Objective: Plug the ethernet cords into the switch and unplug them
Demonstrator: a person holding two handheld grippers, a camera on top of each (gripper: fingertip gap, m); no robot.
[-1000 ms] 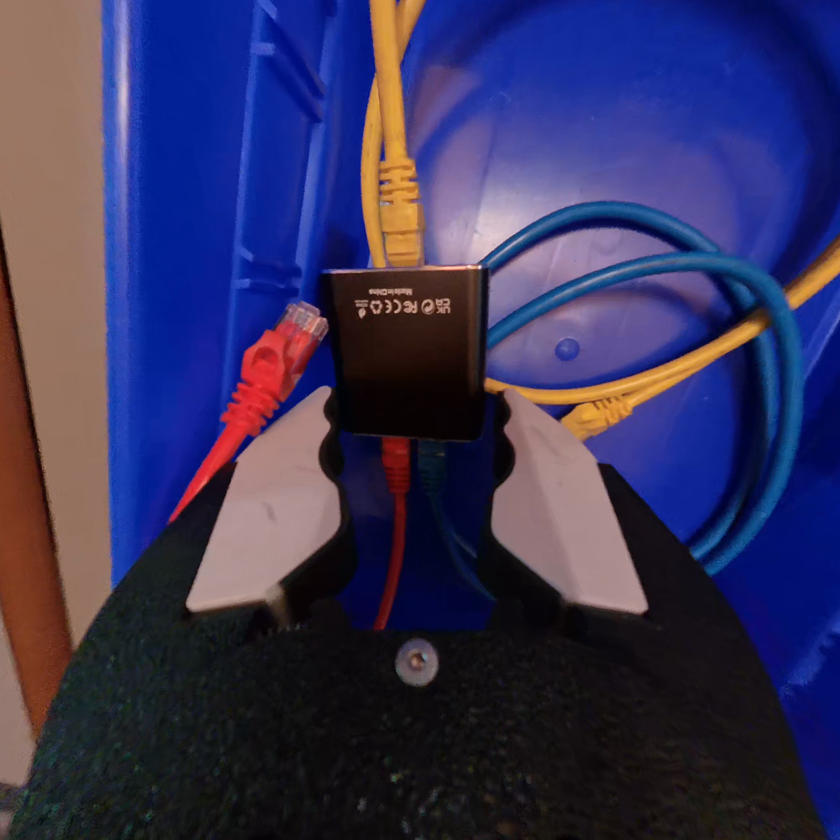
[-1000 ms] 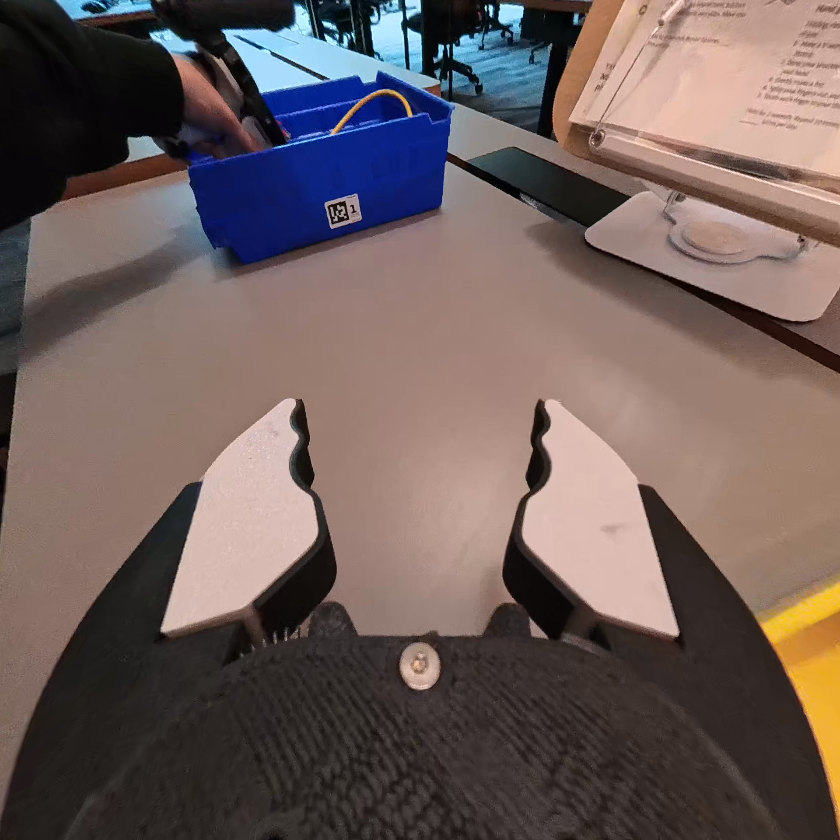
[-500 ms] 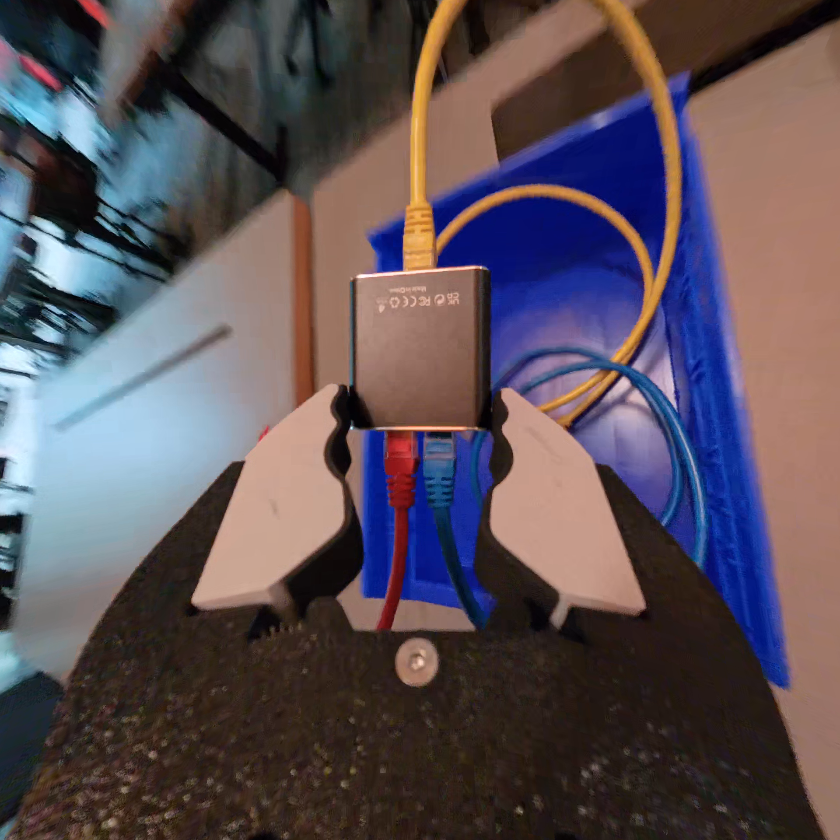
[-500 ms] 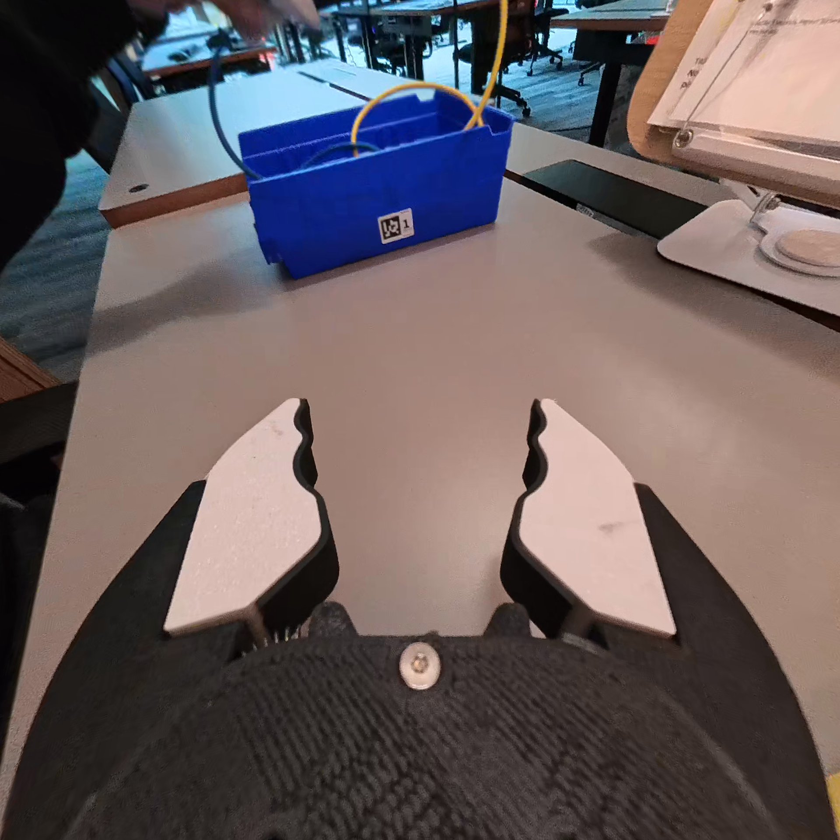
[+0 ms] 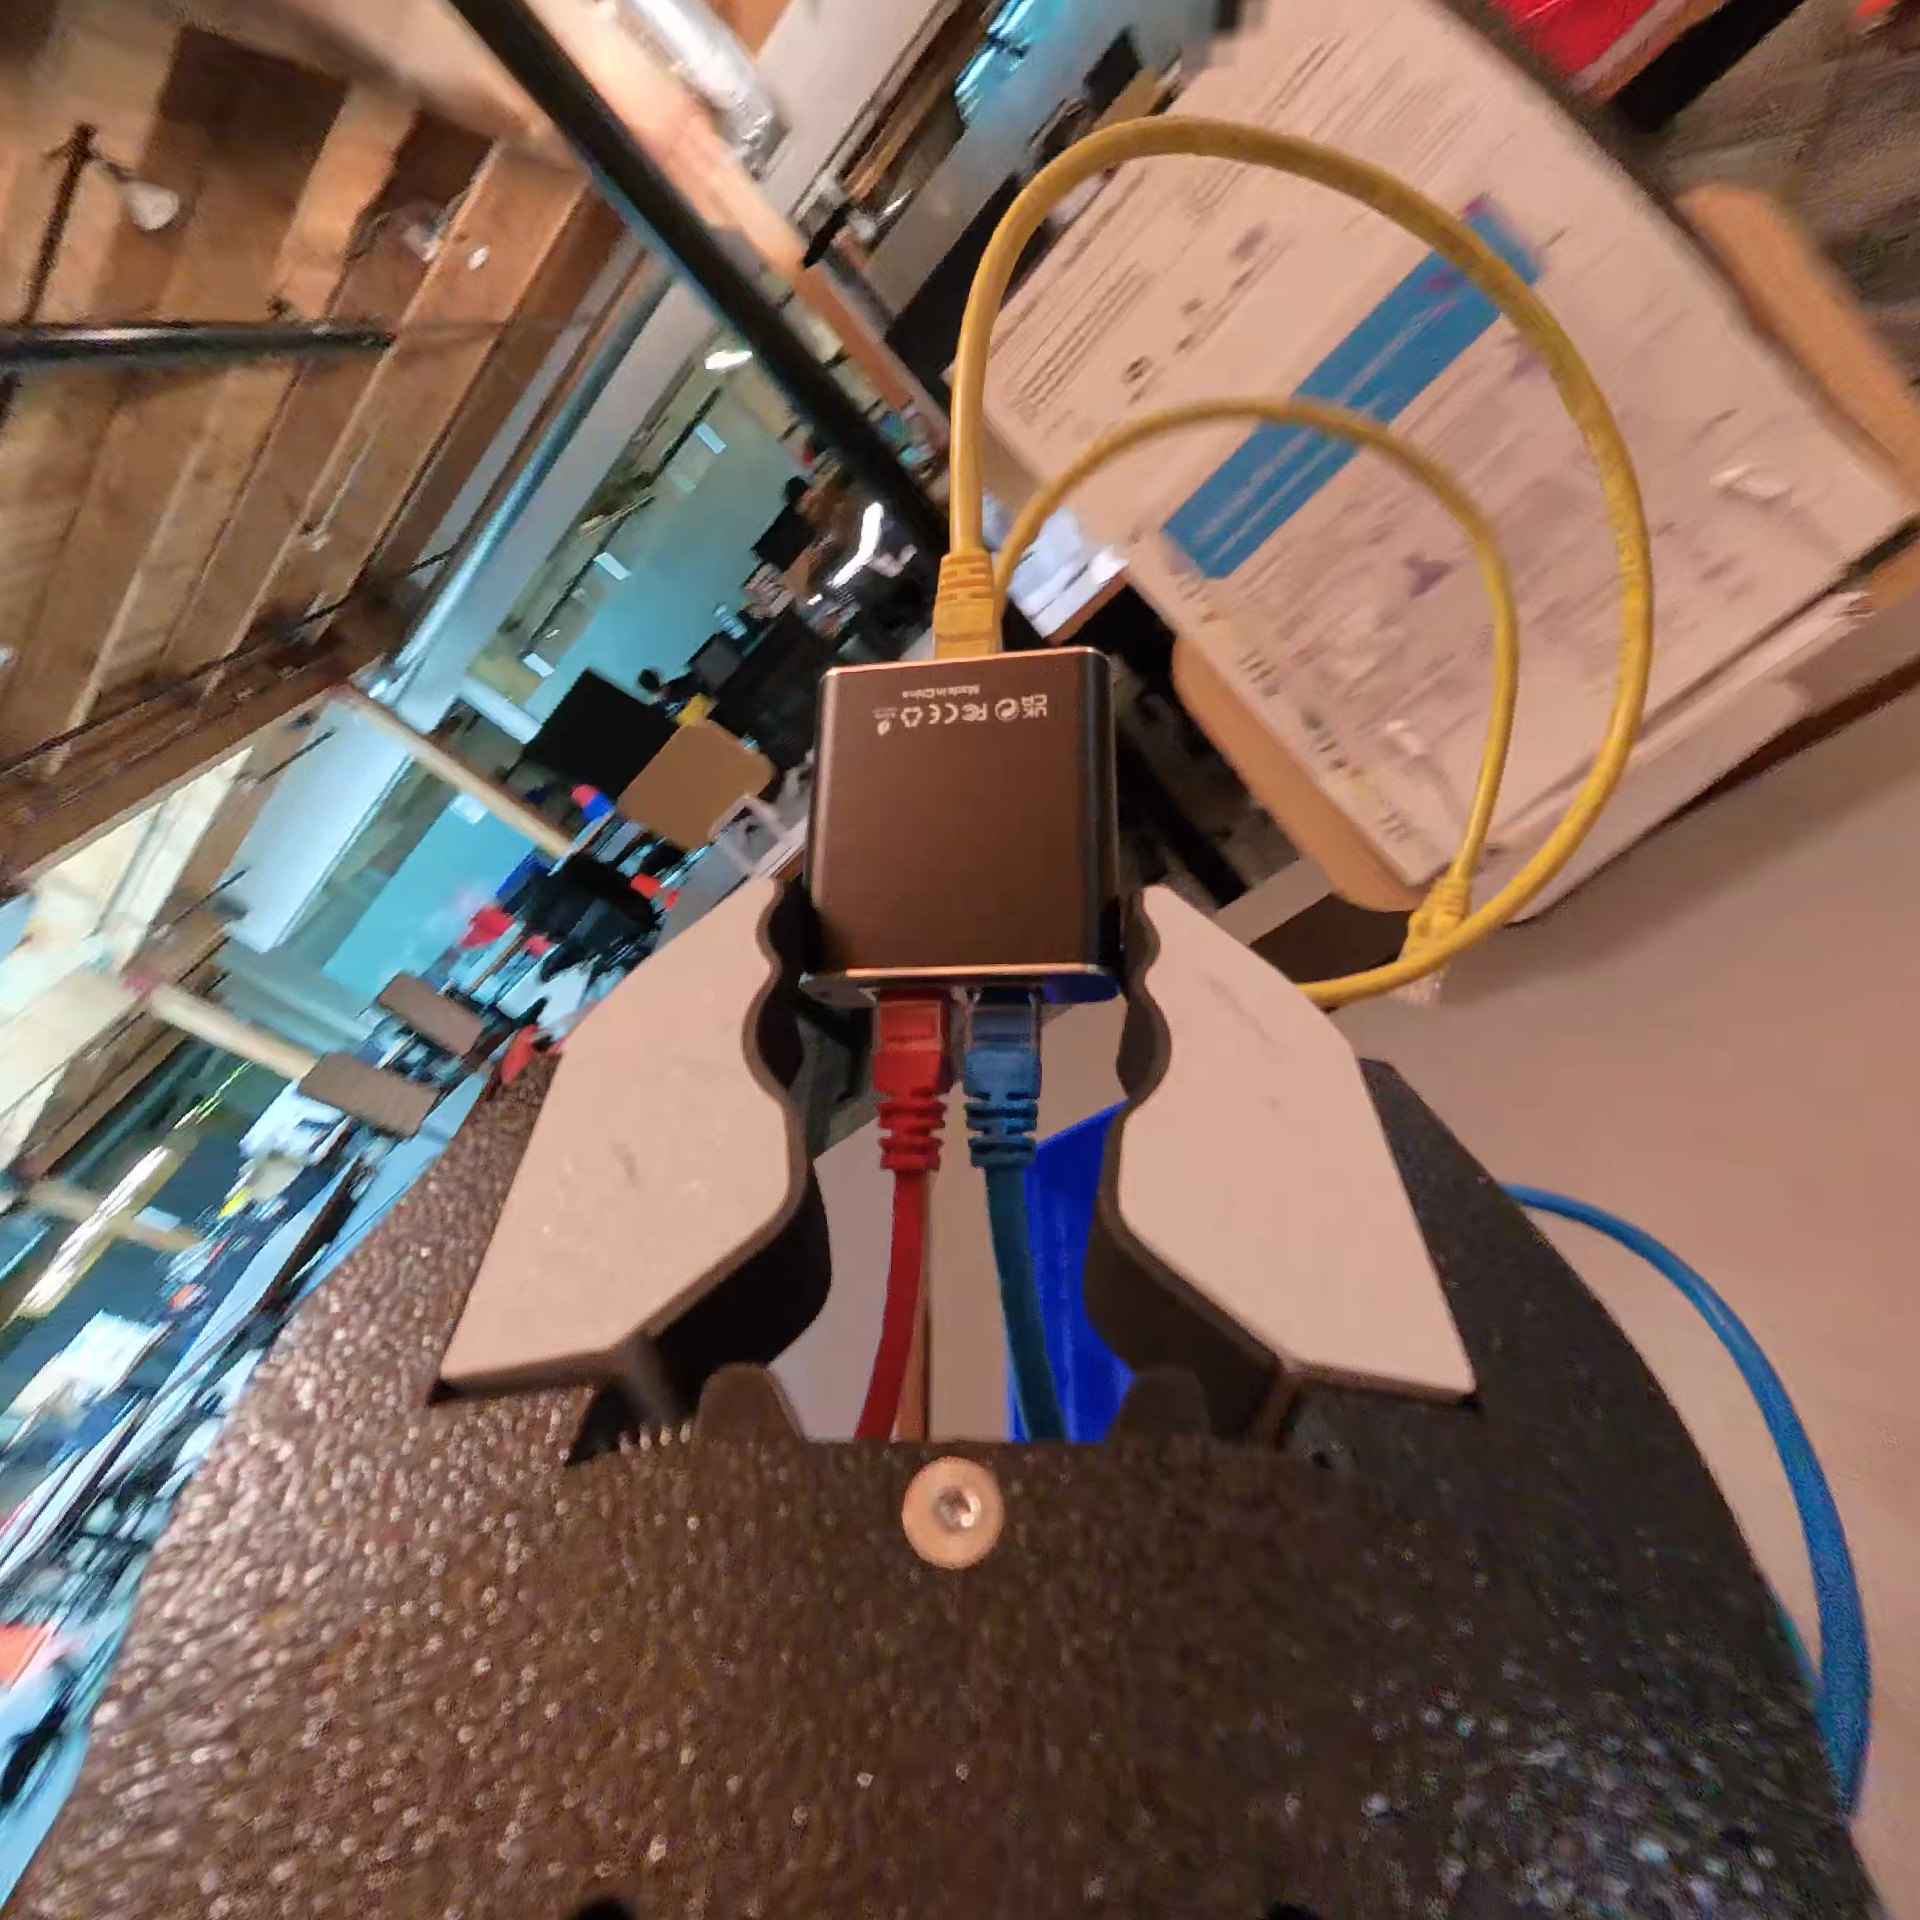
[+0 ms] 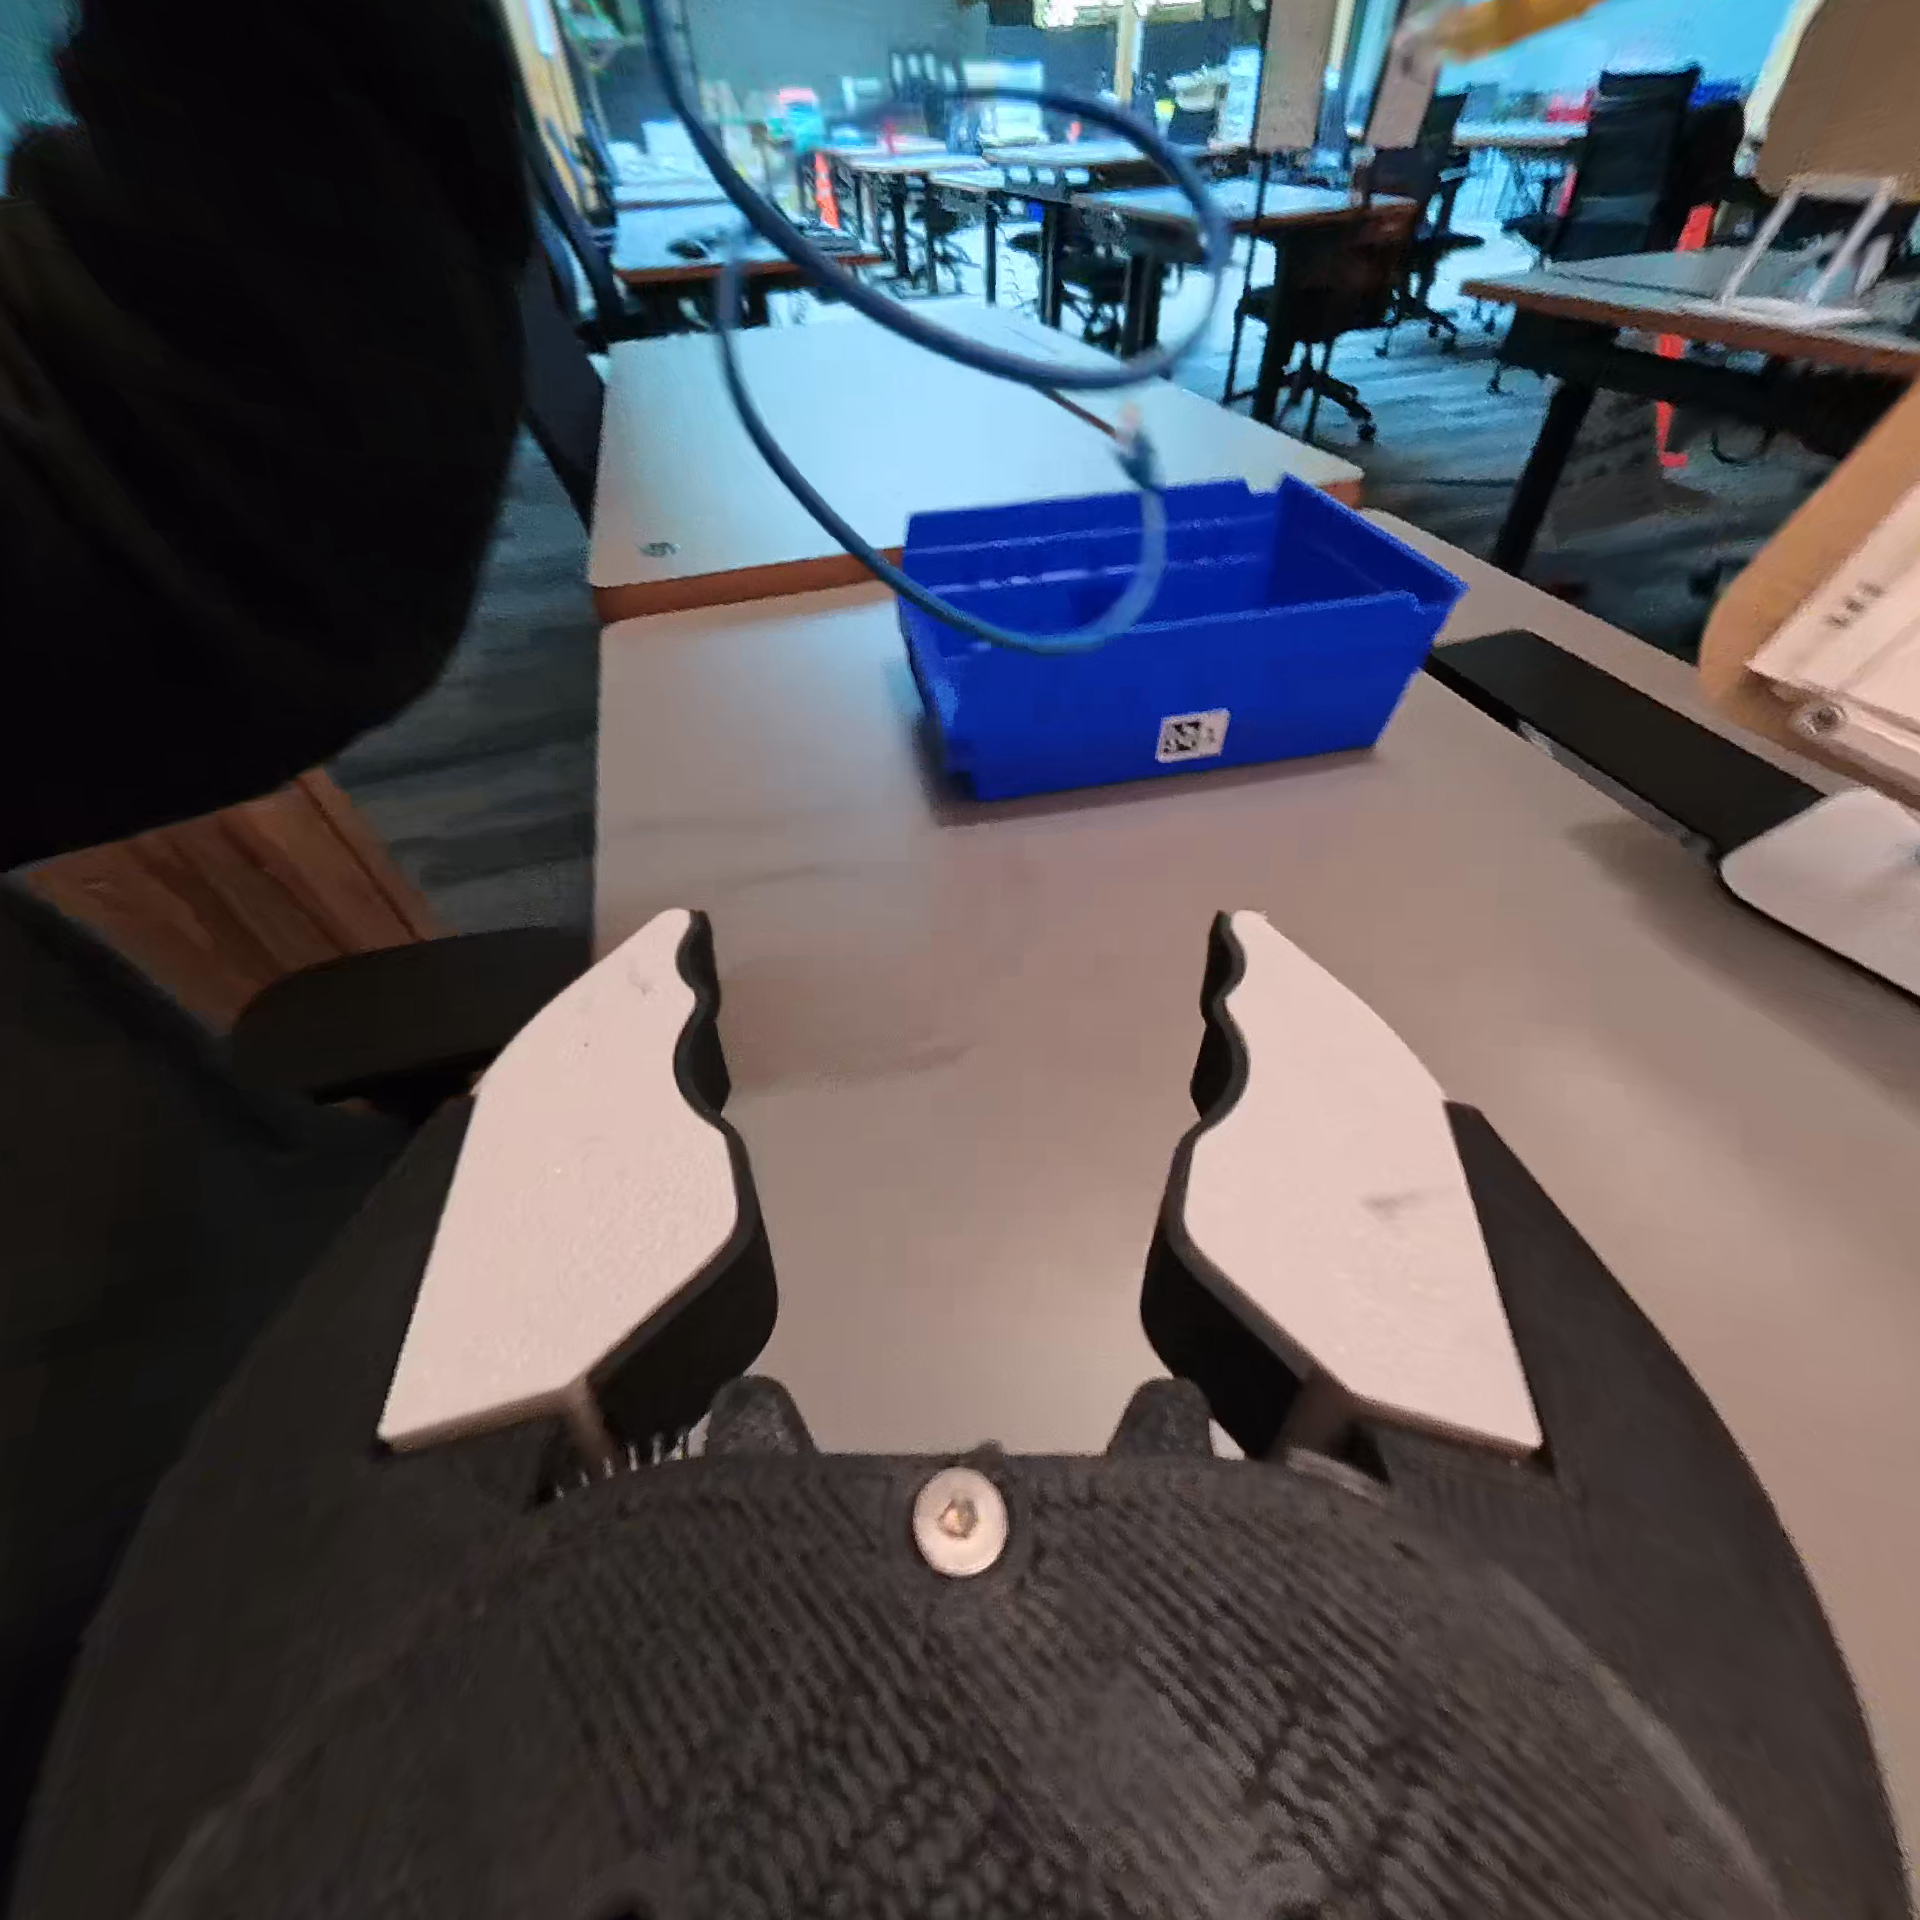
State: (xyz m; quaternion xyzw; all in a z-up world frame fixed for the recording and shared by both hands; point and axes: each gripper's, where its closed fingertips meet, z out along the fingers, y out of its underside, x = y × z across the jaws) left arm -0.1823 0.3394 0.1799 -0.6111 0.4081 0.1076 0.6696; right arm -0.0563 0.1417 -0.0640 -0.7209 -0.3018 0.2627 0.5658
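My left gripper [image 5: 961, 935] is shut on a small dark metal switch [image 5: 961, 810] and holds it up in the air. A red cord [image 5: 909, 1122] and a blue cord [image 5: 1003, 1101] are plugged into its near side. A yellow cord [image 5: 1538, 343] is plugged into its far side and loops round, with its free plug [image 5: 1439, 914] hanging at the right. My right gripper [image 6: 961, 997] is open and empty above the grey table [image 6: 1039, 935]. In the right wrist view the blue cord [image 6: 790, 457] hangs in loops over the blue bin [image 6: 1174, 634].
A paper holder on a white base [image 6: 1839, 883] stands at the table's right edge, with a black pad [image 6: 1610, 727] beside it. A person's dark sleeve [image 6: 239, 416] fills the left of the right wrist view. Other desks and chairs stand behind.
My left gripper has lifted the switch with its cords out of the blue bin and high above the table. The cords now hang in the air. My right gripper has stayed open and turned left.
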